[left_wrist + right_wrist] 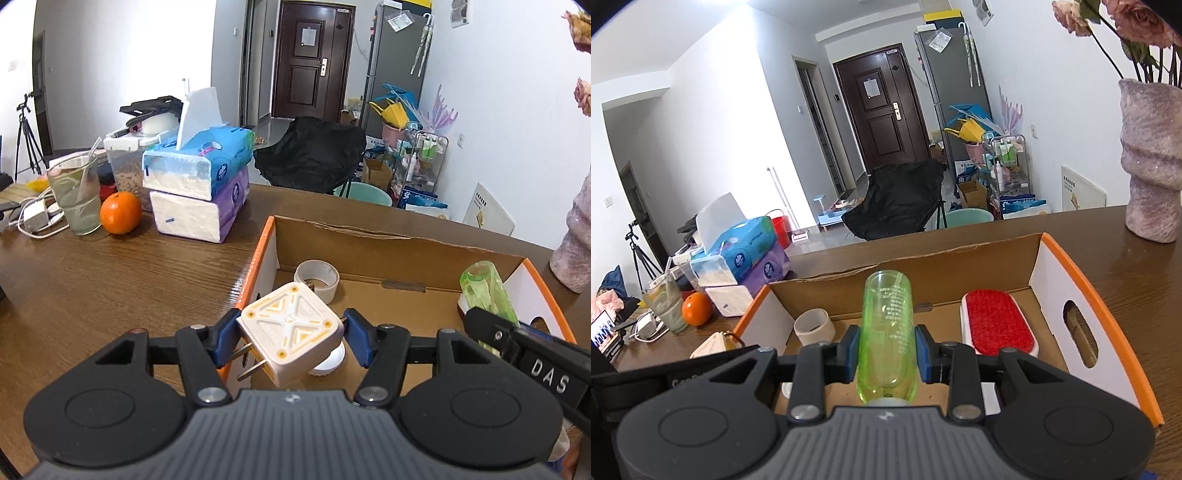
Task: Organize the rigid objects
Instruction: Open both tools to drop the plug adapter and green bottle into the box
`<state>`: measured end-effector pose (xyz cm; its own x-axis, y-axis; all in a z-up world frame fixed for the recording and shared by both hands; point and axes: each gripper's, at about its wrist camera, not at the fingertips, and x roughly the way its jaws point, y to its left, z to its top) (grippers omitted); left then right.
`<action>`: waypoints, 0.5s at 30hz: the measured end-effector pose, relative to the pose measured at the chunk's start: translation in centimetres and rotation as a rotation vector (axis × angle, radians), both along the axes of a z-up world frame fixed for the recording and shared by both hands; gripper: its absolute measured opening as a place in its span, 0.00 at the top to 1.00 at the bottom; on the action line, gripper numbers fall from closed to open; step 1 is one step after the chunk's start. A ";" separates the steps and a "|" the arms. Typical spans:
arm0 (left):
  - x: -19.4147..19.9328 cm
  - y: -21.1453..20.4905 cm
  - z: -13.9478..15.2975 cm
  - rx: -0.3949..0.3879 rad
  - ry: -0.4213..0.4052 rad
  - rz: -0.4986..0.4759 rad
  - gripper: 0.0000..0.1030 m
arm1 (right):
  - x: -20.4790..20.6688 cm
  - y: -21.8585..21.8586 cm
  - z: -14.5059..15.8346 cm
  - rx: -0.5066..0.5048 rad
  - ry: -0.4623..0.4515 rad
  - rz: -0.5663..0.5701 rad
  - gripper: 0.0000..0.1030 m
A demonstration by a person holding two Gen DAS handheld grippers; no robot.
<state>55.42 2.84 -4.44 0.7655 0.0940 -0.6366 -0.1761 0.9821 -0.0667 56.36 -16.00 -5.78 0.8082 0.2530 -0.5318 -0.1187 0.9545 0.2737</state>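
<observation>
My left gripper (pixel 291 338) is shut on a cream and yellow plug adapter (pixel 291 328), its two metal prongs pointing left, held over the left end of an orange-rimmed cardboard box (pixel 369 236). In the right wrist view my right gripper (pixel 886 349) is shut on a clear green bottle (pixel 886 325), held lengthwise above the box (pixel 1052 266). Inside the box lie a roll of tape (pixel 317 278), a white cap (pixel 332 363) under the adapter, and a red brush (pixel 995 323) at the right end. The bottle (pixel 484 291) and right gripper's finger also show at the right of the left wrist view.
On the brown wooden table (pixel 110 280) left of the box stand two stacked tissue packs (pixel 199 184), an orange (pixel 120 212), a glass with a straw (pixel 77 195) and a charger with cables. A pink vase (pixel 1152 162) with flowers stands right of the box.
</observation>
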 end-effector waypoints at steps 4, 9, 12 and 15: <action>0.3 -0.4 -0.4 0.003 0.009 -0.022 0.40 | 0.4 -0.2 0.0 0.002 -0.008 -0.003 0.71; 0.3 -1.0 -0.7 0.024 0.009 -0.043 0.40 | 0.4 -0.6 -0.3 -0.003 -0.010 -0.012 0.71; 0.0 -1.0 -0.4 0.030 -0.005 -0.041 0.40 | 0.6 -1.1 -0.6 0.001 0.010 -0.020 0.71; -0.5 -1.1 0.2 0.045 -0.041 -0.043 0.19 | 0.8 -1.7 -0.7 0.017 0.029 -0.030 0.69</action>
<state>54.87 1.74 -4.21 0.7948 0.0888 -0.6004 -0.1320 0.9908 -0.0282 57.15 -17.68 -6.44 0.7999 0.2383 -0.5508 -0.0820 0.9526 0.2930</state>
